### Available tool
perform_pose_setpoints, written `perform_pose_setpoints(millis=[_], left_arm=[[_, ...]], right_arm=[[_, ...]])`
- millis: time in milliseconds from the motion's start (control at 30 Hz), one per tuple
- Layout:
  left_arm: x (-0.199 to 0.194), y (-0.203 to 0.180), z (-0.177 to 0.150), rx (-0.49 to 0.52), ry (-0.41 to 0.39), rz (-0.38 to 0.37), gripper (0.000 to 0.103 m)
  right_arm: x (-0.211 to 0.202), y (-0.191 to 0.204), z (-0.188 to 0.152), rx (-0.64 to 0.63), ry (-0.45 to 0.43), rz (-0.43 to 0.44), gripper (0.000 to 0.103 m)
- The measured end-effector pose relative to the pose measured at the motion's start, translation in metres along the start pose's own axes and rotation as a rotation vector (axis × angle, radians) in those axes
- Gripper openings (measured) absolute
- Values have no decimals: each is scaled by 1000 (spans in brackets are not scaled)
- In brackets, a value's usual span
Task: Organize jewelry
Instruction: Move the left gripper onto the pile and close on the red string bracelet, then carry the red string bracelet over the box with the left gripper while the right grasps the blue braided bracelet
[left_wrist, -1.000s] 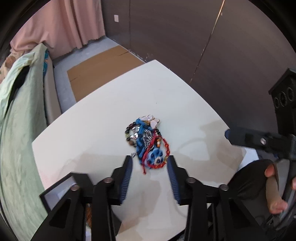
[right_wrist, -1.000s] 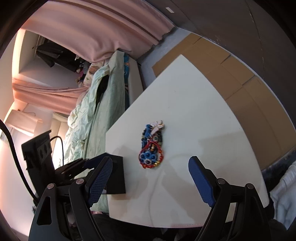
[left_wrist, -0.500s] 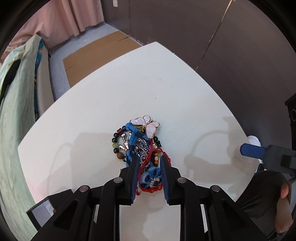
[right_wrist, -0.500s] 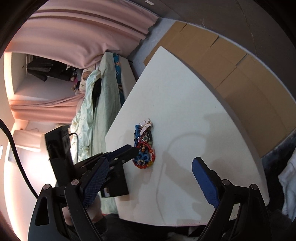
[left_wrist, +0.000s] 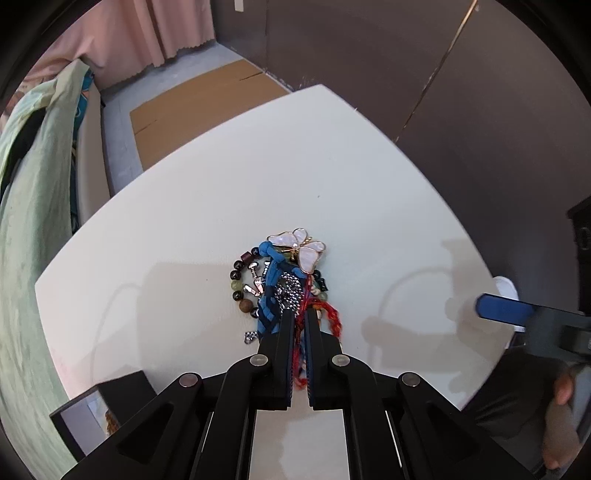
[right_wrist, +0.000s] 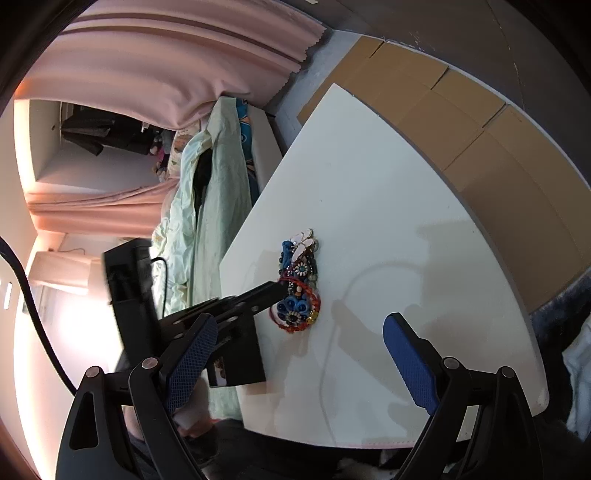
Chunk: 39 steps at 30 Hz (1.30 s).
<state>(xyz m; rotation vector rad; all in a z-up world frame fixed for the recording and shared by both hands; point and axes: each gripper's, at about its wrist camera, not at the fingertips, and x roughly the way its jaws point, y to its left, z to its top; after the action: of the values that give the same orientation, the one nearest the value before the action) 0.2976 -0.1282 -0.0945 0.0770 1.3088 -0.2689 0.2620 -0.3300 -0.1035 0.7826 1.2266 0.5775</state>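
Observation:
A tangled pile of jewelry (left_wrist: 284, 284) lies on the white table (left_wrist: 207, 206): a pearly butterfly brooch (left_wrist: 299, 245), dark beads, a blue cord, a silver chain and a red braided bracelet (left_wrist: 330, 314). My left gripper (left_wrist: 300, 315) is shut on the red bracelet at the pile's near end, with red cord pinched between its jaws. From the right wrist view the pile (right_wrist: 299, 284) shows with the left gripper (right_wrist: 277, 290) at it. My right gripper (right_wrist: 295, 350) is open and empty, above the table's near side.
A black jewelry box (left_wrist: 99, 406) sits at the table's near left corner; it also shows in the right wrist view (right_wrist: 236, 354). A bed with a green cover (left_wrist: 29, 221) lies left of the table. Cardboard (left_wrist: 192, 99) covers the floor beyond. Dark wall panels stand behind.
My left gripper moved forward onto the jewelry pile and closed from open to shut on the red bracelet. My right gripper stayed open and shifted slightly.

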Motion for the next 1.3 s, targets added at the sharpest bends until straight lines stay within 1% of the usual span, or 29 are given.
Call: perform_pose_setpoints(millis=[267,400,567,700,767,833,900,1167,1300], left_arm=[[-37,-7,-7,13,-72,-33,5],[-53,-9,-12,31,-114,-22,5],[-68,-3,-20,24,-154,-7,5],[-78,14,-27,2,-171,4,5],[-83,21,-30,-6,-178,11,5],[-88,28,-34,-18,-185,14,5],[-92,35,-38,-30,-193,18,5],[-104,61,-60,-79,-207,33,5],[-110,73,-70,-101,-217,34,5]], right_arm=[[4,3,2,-8,-16,-24,92],[5,7,5,-24,-42,-41,92],[16,23,10,-82,-62,-91,91],[32,37,10,-136,-34,-105,78],[41,41,8,-153,-13,-114,74],[50,46,4,-169,13,-122,68],[57,49,2,-182,31,-133,67],[88,65,-7,-262,71,-264,67],[104,73,-13,-325,69,-373,67]])
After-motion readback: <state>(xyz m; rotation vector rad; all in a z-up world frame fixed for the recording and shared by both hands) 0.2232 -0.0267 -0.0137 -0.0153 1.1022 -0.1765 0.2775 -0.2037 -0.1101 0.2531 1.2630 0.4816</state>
